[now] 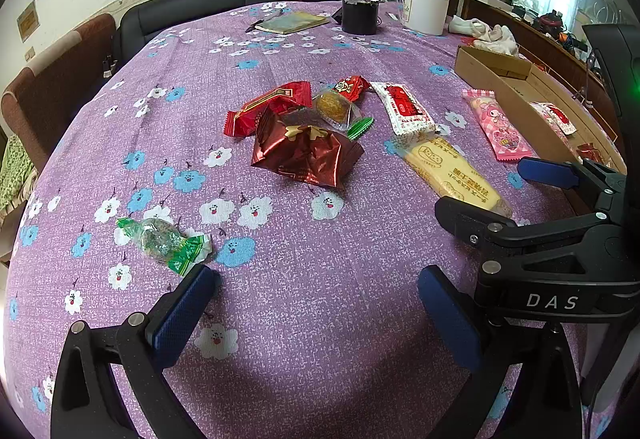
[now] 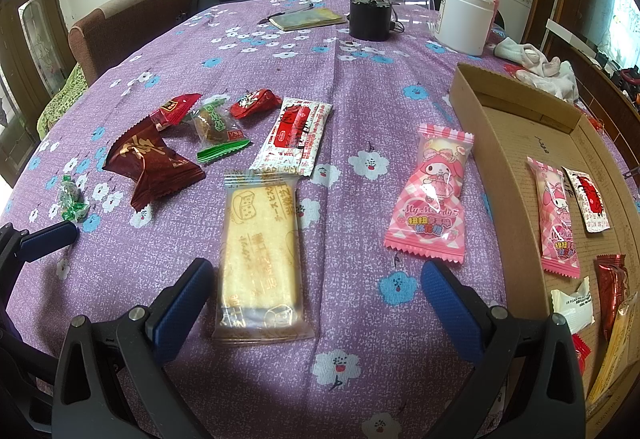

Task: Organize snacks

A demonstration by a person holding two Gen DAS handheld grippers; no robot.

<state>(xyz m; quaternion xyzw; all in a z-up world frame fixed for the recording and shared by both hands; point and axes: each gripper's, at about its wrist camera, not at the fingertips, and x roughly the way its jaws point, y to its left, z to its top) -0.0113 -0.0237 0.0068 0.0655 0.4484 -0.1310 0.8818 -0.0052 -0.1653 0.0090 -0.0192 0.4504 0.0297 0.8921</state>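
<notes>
Bright window glare, fisheye warp, soft shadows

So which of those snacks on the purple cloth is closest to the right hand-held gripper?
The long yellow biscuit packet. It lies lengthwise between the open fingers of the right hand-held gripper, while the pink cartoon packet and the red wrappers lie farther off.

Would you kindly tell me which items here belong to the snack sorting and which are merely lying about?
Job: cardboard box, pink My Melody packet, yellow biscuit packet, dark red foil packet, green-wrapped candy.
Lying about: white jar, black pot, notebook, white cloth.
</notes>
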